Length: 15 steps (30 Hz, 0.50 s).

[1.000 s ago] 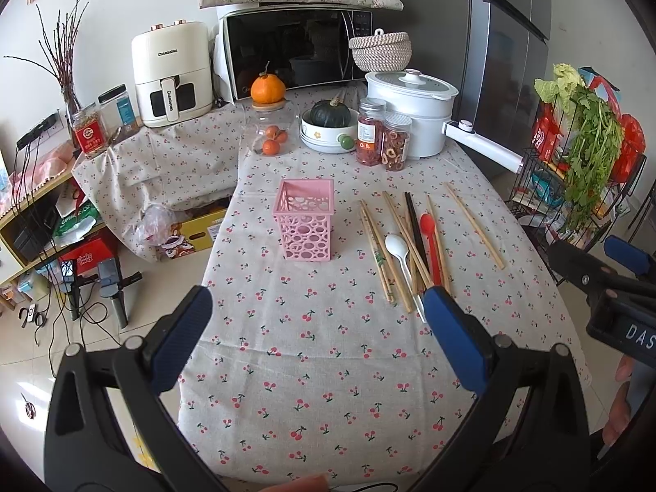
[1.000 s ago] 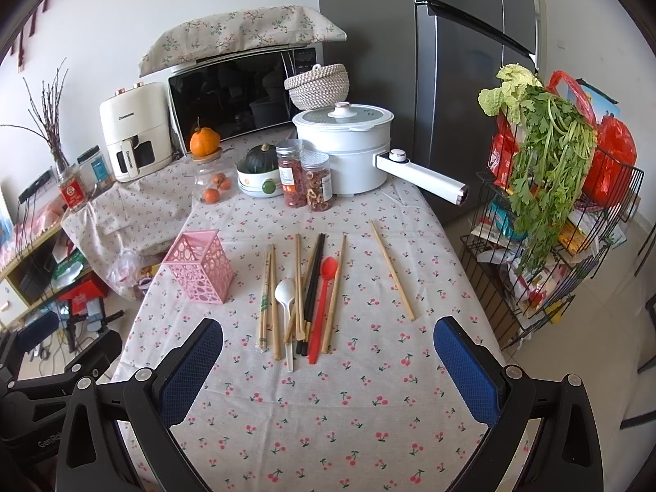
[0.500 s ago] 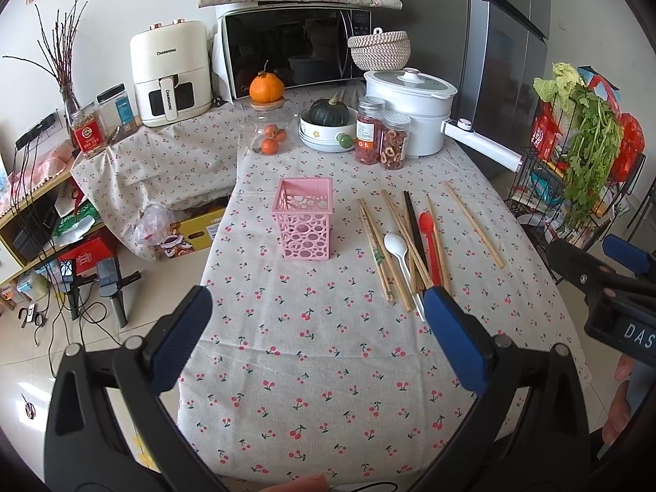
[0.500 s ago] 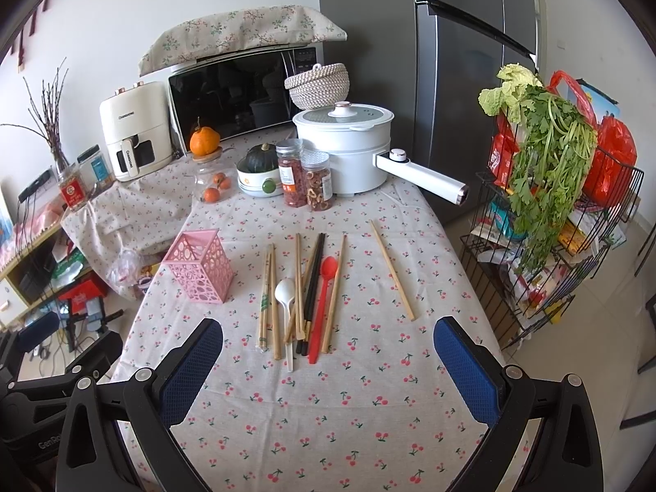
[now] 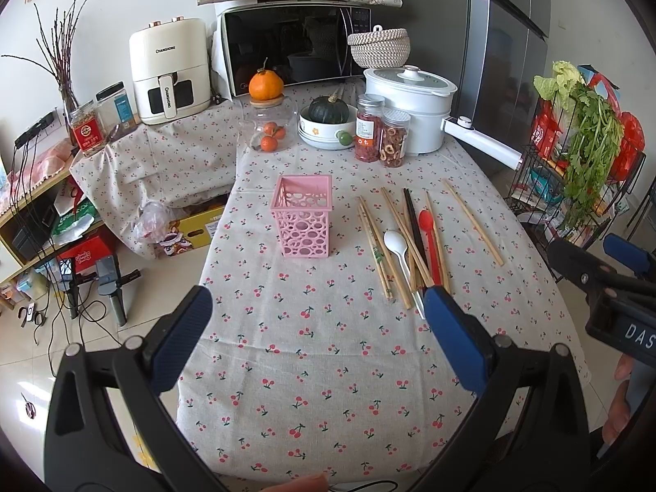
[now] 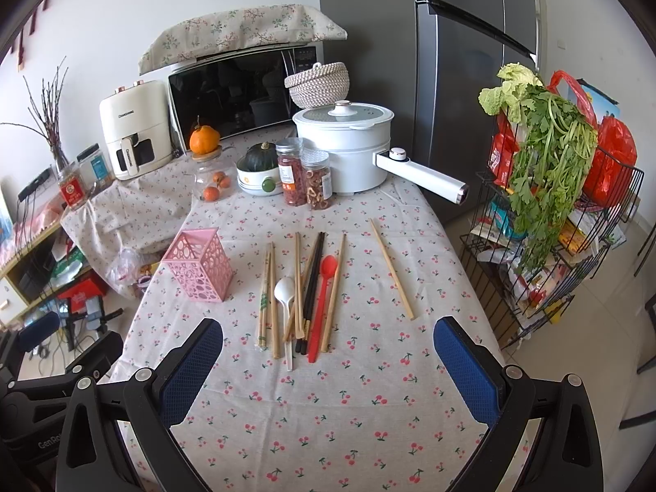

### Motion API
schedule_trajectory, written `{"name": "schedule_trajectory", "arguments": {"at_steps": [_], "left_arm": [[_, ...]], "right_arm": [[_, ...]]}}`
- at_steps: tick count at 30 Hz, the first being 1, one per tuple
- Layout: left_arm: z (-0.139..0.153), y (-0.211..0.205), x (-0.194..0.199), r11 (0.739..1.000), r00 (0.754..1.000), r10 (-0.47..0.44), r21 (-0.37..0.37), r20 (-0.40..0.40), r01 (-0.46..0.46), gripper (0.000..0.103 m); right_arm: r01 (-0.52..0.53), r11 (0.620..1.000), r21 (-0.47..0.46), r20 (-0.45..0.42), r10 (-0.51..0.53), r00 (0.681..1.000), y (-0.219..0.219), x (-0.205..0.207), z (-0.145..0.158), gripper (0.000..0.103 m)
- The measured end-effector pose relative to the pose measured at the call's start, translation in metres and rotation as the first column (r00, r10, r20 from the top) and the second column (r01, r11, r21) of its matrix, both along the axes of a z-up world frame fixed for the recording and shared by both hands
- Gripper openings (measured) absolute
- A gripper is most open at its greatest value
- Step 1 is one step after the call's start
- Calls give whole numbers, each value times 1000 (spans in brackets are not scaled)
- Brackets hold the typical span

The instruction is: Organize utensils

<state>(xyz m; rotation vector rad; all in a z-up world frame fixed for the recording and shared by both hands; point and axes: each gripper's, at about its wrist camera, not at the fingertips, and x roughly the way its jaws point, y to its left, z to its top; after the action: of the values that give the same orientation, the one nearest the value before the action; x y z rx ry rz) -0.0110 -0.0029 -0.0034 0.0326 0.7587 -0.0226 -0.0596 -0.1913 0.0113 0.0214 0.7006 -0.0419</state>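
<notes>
A pink perforated utensil holder [image 5: 303, 217] [image 6: 199, 265] stands upright and empty on the cherry-print tablecloth. To its right lie several wooden chopsticks [image 5: 379, 246] [image 6: 268, 295], a black pair [image 5: 413, 221] [image 6: 312, 283], a white spoon [image 5: 395, 244] [image 6: 285, 292] and a red spoon [image 5: 429, 231] [image 6: 324, 291]. One chopstick [image 5: 473, 221] [image 6: 391, 268] lies apart at the right. My left gripper [image 5: 317, 340] is open and empty above the table's near part. My right gripper [image 6: 328, 373] is open and empty, near the utensils' close ends.
At the table's far end stand a white electric pot [image 6: 344, 151] with a long handle, two jars [image 6: 305, 182], a bowl with a squash [image 6: 258, 168] and a glass jar of oranges [image 6: 211, 180]. A wire rack with greens [image 6: 549, 205] stands right of the table.
</notes>
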Motion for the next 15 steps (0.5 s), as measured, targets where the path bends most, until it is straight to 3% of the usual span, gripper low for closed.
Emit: {"name": "schedule_trajectory", "arguments": {"at_steps": [10,15], "left_arm": [[-1,4,6,1000,1000,0,-2,-1,0,102],[2,-3,23,998,999,-32,59,-11,32,102]], "right_arm": [[6,1000,-4,-6,-6,1000,-3,2,-4,103],[25,1000,4,-67,-25,997,-19,16,-8,103]]}}
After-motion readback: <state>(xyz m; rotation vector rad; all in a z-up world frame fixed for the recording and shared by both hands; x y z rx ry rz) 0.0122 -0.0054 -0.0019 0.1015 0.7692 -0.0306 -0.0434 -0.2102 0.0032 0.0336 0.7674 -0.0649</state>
